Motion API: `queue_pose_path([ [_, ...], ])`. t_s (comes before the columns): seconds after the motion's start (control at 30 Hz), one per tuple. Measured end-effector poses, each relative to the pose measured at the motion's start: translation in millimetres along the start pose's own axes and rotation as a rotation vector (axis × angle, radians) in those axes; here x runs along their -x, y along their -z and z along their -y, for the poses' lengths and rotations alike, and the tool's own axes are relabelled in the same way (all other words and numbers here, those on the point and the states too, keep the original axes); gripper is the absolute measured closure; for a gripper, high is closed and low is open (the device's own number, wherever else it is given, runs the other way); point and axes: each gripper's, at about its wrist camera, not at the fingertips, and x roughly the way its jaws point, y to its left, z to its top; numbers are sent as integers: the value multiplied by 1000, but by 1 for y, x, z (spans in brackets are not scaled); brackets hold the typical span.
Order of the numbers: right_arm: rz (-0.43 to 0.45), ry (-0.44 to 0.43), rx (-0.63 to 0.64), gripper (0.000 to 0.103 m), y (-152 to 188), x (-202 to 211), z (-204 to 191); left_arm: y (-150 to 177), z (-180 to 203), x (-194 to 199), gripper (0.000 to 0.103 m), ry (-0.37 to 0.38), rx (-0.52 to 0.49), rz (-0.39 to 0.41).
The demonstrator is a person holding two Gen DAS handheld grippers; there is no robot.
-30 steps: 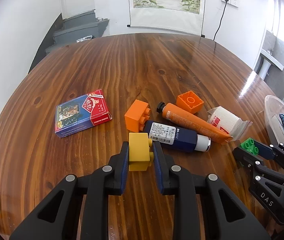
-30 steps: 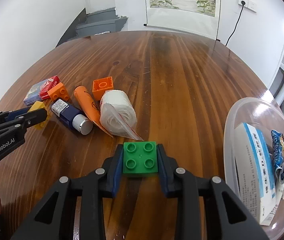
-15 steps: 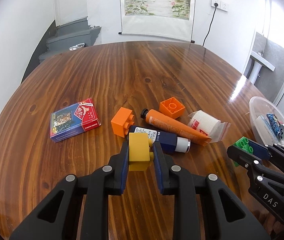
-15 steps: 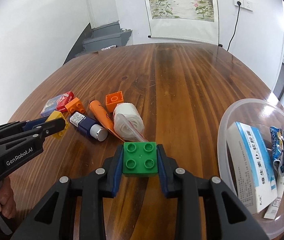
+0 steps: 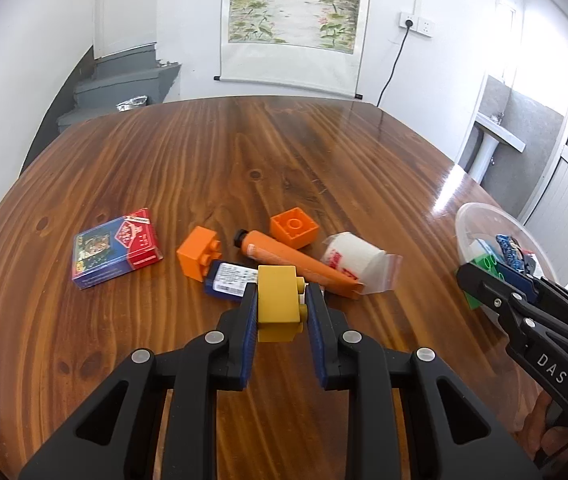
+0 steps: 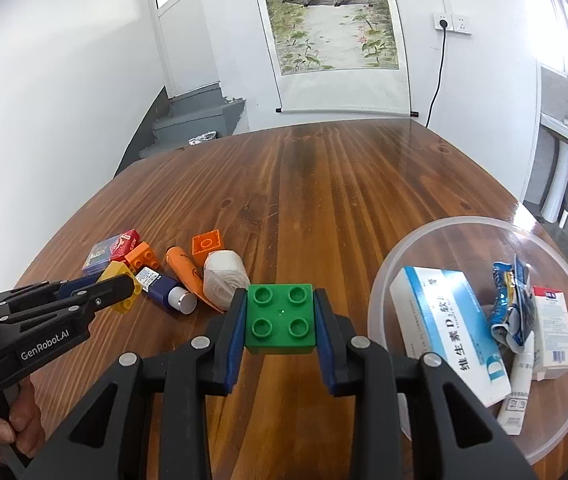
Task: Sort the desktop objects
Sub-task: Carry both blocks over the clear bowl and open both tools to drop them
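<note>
Left wrist view shows the left gripper [image 5: 280, 310] clamped on a yellow brick [image 5: 278, 304], held above the table [image 5: 164, 176] near the clutter. The right gripper [image 6: 280, 322] pinches a green brick [image 6: 280, 318] beside the clear bowl [image 6: 443, 228] of medicine boxes. Both bricks look mid-carry; next each needs a drop spot, probably apart from that bowl.
</note>
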Motion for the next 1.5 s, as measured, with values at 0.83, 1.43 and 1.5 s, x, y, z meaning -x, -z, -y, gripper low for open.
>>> queue_pose_path([
  [0.83, 89, 173, -178, 68, 14, 55, 107, -6, 103, -3, 78, 149, -152, -35],
  [1.43, 74, 228, -244, 68, 25, 67, 147, -19, 181, -6, 78, 305, -239, -48],
  [1.5, 72, 226, -252, 68, 26, 68, 150, -20, 188, -7, 78, 315, -247, -46],
])
